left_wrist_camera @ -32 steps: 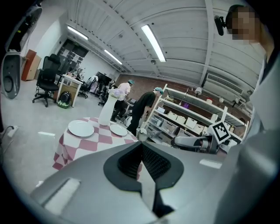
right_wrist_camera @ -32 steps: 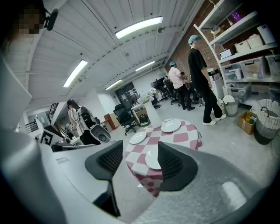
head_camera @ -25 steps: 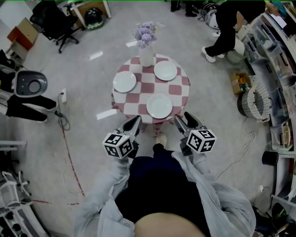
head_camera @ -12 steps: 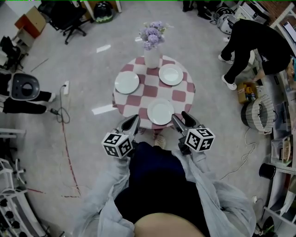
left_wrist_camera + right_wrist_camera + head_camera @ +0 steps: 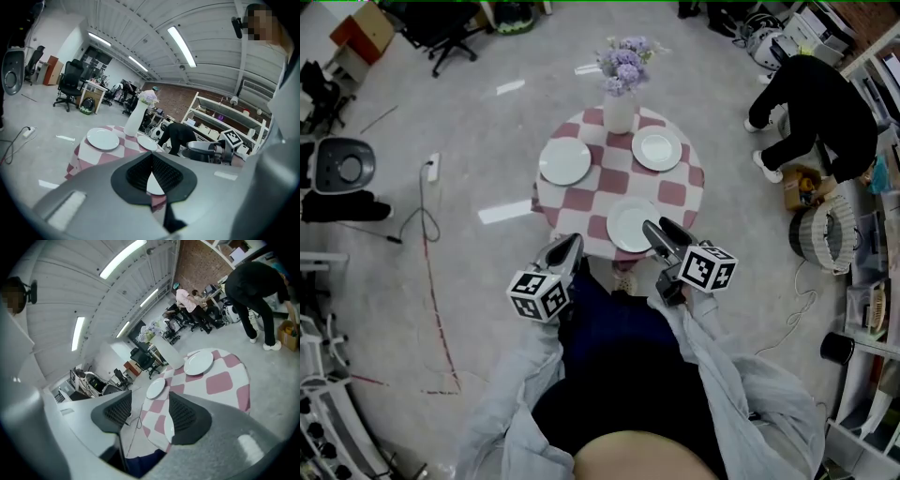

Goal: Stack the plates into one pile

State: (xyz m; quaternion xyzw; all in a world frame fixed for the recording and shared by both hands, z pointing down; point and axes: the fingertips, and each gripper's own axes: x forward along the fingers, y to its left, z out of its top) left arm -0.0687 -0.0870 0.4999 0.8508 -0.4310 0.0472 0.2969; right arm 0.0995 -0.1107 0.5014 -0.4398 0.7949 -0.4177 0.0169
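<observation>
Near plate, left plate and right plate lie apart on the checked table; left gripper is clenched, empty; right gripper gapes by the near plate.

Plates: white, smooth, glazed-looking, slight sheen. Tablecloth: pink-and-white checked cloth, matt. Vase: white, smooth. Floor: grey, hard, faintly glossy. Left gripper: grey matt shell; pads black, ribbed.
</observation>
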